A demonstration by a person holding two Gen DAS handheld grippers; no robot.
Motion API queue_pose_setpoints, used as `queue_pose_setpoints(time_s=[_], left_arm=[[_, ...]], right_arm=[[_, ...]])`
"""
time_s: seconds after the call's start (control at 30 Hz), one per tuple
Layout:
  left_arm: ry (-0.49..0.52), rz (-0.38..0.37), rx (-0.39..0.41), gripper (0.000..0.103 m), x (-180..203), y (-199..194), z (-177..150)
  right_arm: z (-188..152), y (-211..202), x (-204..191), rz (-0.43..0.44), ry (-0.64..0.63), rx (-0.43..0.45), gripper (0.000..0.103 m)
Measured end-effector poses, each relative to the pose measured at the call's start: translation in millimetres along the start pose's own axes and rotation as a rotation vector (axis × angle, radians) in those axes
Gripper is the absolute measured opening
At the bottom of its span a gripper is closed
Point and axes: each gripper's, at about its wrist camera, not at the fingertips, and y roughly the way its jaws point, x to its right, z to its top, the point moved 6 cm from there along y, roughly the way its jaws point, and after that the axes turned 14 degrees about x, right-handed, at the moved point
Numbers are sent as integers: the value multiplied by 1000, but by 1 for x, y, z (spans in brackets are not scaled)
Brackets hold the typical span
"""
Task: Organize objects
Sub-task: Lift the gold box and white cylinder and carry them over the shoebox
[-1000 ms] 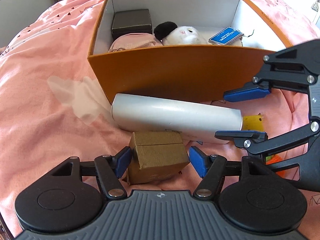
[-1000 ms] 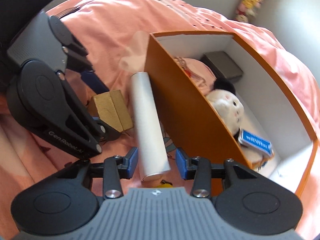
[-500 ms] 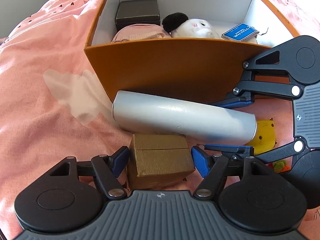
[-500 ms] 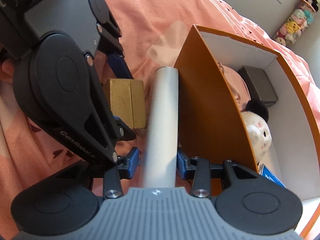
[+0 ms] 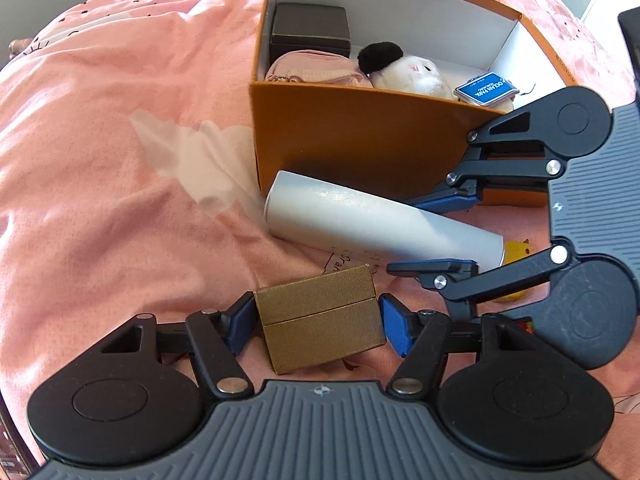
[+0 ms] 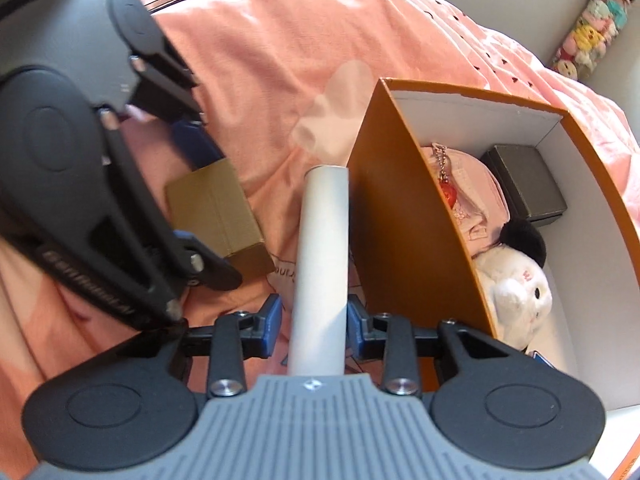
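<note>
Your left gripper (image 5: 318, 322) has both pads against the sides of the gold box (image 5: 320, 322), clamped across its lid seam; a grip there should keep lid and base together. The box looks tilted, though I cannot tell whether it has left the bedspread (image 5: 120, 140).

Your right gripper (image 6: 314, 330) is pinched on the near end of the tube (image 6: 322, 264), pads on opposite sides of its round wall. Gripped that far from the middle, the tube will lever on the pads; expect its far end to droop. In the left view it lies at a slant, its far end beside the bin's (image 5: 360, 136) orange wall.

Both items are outside the bin, directly in front of it, well placed for a short lift over the wall. Inside, a dark case (image 5: 310, 34), pink pouch (image 5: 316, 72), plush toy (image 5: 408, 72) and blue card (image 5: 484, 90) fill the row along the near wall; the far floor appears free. A yellow piece (image 5: 516, 250) lies behind the tube's near end.
</note>
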Motion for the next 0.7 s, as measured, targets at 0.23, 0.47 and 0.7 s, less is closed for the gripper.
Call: queue_pose_setpoints(time_s=[0.23, 0.47, 0.7], left_arm=[[-28, -22, 25, 74, -6, -5, 8], [-32, -84, 67, 74, 1, -19, 12], [-35, -156, 112, 74, 16, -38, 23]], right_arm=[[1, -1, 8, -46, 167, -24, 29], [-18, -37, 14, -111, 487, -43, 29], [-29, -86, 11, -167, 721, 53, 29]])
